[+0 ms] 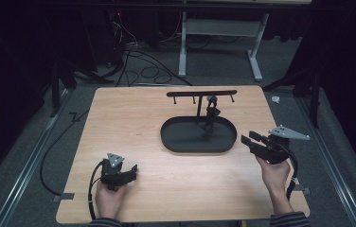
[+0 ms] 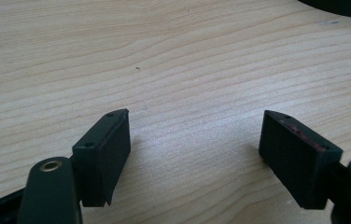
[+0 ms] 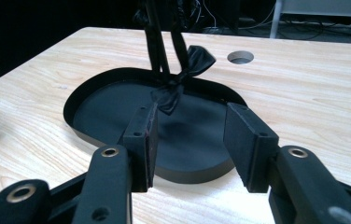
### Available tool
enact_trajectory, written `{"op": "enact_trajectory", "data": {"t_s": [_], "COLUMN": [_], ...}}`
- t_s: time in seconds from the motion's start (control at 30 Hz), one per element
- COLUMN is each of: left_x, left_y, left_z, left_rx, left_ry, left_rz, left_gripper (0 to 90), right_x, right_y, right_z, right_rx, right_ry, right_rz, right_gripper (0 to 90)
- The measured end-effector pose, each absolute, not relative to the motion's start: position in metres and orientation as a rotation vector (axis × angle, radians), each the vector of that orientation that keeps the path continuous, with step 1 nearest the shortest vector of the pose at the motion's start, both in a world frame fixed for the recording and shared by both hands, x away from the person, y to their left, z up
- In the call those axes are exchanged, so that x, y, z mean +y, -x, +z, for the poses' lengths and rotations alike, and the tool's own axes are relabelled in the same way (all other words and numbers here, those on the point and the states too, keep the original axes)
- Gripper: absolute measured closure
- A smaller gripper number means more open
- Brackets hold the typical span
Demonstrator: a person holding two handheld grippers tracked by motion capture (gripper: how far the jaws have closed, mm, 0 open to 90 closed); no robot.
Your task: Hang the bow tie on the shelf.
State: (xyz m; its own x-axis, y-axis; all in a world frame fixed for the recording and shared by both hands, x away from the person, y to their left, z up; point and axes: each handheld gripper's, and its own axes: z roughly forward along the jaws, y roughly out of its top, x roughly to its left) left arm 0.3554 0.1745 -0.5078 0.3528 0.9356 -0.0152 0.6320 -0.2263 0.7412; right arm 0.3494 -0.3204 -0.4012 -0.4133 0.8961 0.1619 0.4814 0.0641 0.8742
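A light wooden table (image 1: pixel 133 113) was seen from above, with a person's two forearms coming in from six o'clock, each hand holding a black two-jaw gripper. Just past the table's centre, toward one o'clock, sat a black oval tray (image 1: pixel 181 142) forming the base of a stand (image 1: pixel 198 101): a thin upright post rose from it and carried a crossbar with small pegs. A black ribbon bow (image 1: pixel 210 113) hung from the crossbar, dangling over the tray near the post.

The left gripper (image 1: pixel 131 171) lay low at about seven o'clock of the table, well apart from the tray. In the left gripper view its jaws were spread wide over bare wood grain, with nothing between them.

The right gripper (image 1: pixel 249 141) was at about four o'clock, just beside the tray's right end and pointed toward it. In the right gripper view its jaws were spread apart and empty, framing the tray (image 3: pixel 89 100), with the bow (image 3: pixel 183 79) hanging beyond them at twelve o'clock, apart from the pads.
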Motion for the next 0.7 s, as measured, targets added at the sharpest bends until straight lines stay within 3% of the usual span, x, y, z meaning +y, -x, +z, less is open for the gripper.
{"op": "enact_trajectory", "data": {"t_s": [0.7], "left_x": [0.175], "left_y": [-0.355], "left_z": [-0.508], "left_rx": [1.361], "left_ry": [-1.957], "left_rz": [0.586], "left_gripper": [25.3], "right_x": [-0.316], "right_y": [-0.337], "right_z": [-0.421], "right_rx": [1.949], "right_ry": [-1.388], "right_rz": [1.331], "right_gripper": [57.1]}}
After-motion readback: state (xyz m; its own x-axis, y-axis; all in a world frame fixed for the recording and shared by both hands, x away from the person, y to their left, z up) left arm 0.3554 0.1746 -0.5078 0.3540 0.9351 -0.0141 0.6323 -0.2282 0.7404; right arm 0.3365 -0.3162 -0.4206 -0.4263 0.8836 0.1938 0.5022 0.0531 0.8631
